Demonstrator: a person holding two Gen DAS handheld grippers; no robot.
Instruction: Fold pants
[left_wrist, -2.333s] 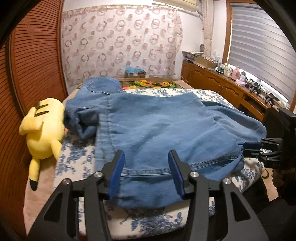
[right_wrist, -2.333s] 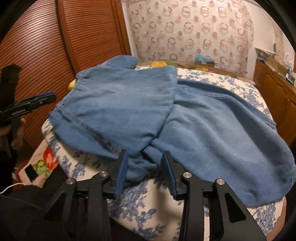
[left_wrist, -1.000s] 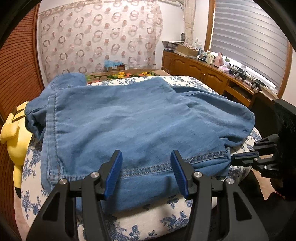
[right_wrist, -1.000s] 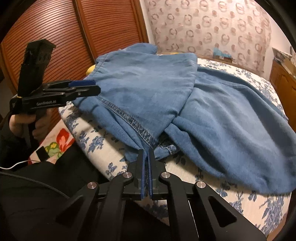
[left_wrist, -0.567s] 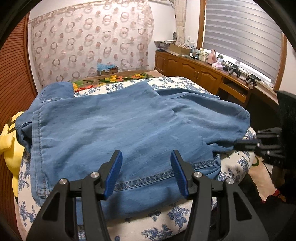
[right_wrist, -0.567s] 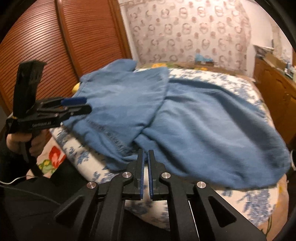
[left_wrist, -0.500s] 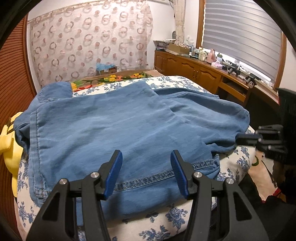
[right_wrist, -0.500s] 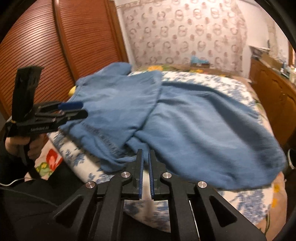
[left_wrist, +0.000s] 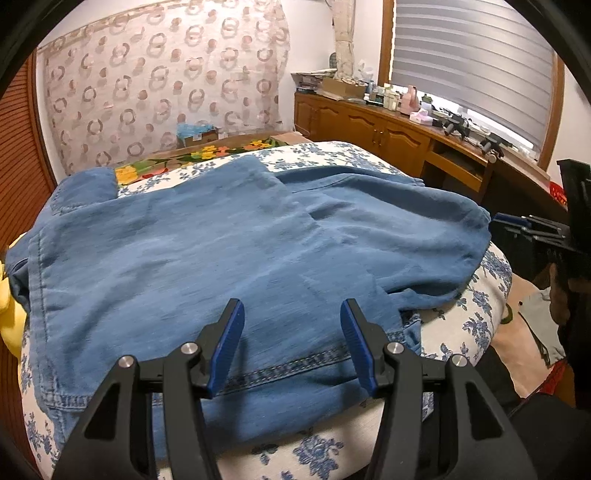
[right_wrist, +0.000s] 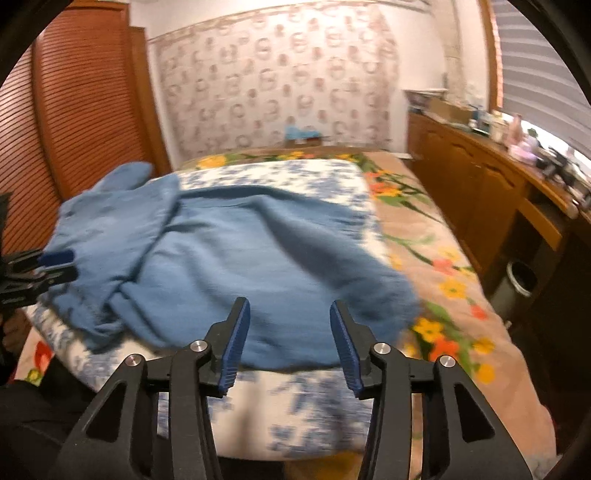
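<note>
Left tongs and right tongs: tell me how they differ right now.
The left tongs point at the stitched hem of the folded pants; the right tongs point at the plain rounded edge on the other side. The left tongs' view is sharp, the right tongs' view is blurred, and their jaws have just been opening. Both stand open, with blue pads, gripping nothing, above the floral bed.

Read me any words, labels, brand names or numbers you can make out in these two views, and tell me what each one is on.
None can be read.
Cardboard box by the patterned curtain: a pale label, too small to read.
Bottles and boxes on the wooden sideboard: print too small.
Black left gripper at the right-wrist view's edge: any marking blurred out.
</note>
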